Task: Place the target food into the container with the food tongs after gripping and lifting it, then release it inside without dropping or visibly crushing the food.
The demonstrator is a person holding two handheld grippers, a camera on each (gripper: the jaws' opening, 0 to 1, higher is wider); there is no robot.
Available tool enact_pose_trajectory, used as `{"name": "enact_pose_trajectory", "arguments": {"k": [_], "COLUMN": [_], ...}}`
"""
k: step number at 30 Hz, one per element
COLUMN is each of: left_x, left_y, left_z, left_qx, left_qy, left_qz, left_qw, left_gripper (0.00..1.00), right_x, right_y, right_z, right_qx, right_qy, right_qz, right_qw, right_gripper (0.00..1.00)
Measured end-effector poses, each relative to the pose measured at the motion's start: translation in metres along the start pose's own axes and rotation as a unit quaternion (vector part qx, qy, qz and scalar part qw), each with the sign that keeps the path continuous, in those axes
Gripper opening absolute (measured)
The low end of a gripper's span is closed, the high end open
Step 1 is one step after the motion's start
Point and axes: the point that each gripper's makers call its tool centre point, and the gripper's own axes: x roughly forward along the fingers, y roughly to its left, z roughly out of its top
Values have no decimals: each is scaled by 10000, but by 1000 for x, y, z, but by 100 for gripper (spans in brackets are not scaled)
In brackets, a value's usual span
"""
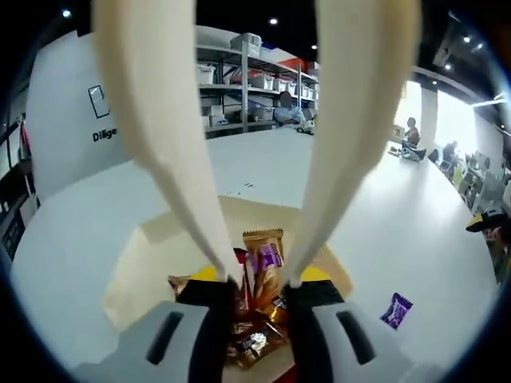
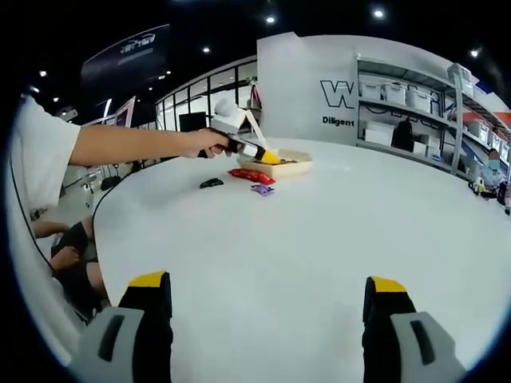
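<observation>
My left gripper (image 1: 262, 281) is shut on the cream food tongs (image 1: 176, 136). The two tong arms spread wide apart and run out of the top of the left gripper view, so their tips are hidden. Just beyond the jaws lies a shallow cream container (image 1: 152, 255) with several snack packets (image 1: 263, 249), gold, purple and red. A purple packet (image 1: 397, 309) lies on the white table to the right of it. My right gripper (image 2: 268, 287) stands open and empty, low over the table. Far off, a hand holds the left gripper (image 2: 259, 152) over the container (image 2: 291, 166).
On the table (image 2: 319, 239) beside the container lie a red packet (image 2: 251, 175), a purple packet (image 2: 262, 189) and a small black item (image 2: 211, 183). The person's arm (image 2: 128, 145) reaches in from the left. Shelves with bins (image 1: 247, 80) stand behind the table, and people sit far right.
</observation>
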Motion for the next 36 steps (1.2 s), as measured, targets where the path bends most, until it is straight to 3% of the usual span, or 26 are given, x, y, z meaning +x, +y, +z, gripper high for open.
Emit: {"name": "enact_pose_trajectory", "arguments": {"k": [3,8,23,36], "left_x": [-7,-16,-56,-77], "left_y": [-3,-7,-23,-40], "left_z": [8,6,-11,-37], "left_qx": [31,75,139,52], "left_qy": [-157,-143,-141,-49], "left_qz": [-38,-31,-88,-174], "left_qw": [9999,9999,9998,9998], "left_gripper": [24,25,26,27], "right_x": [-1,-5,-15,-15], "right_y": [2,7,23,38], "right_z": [1,2,9,14], "right_qx": [-6,-34,-133,-231], "right_qy": [-14,-48,-147,-190], "right_qz": [16,42,96,200], "right_qw": [10000,10000,9998,9994], "right_gripper": [99,99,99,99]}}
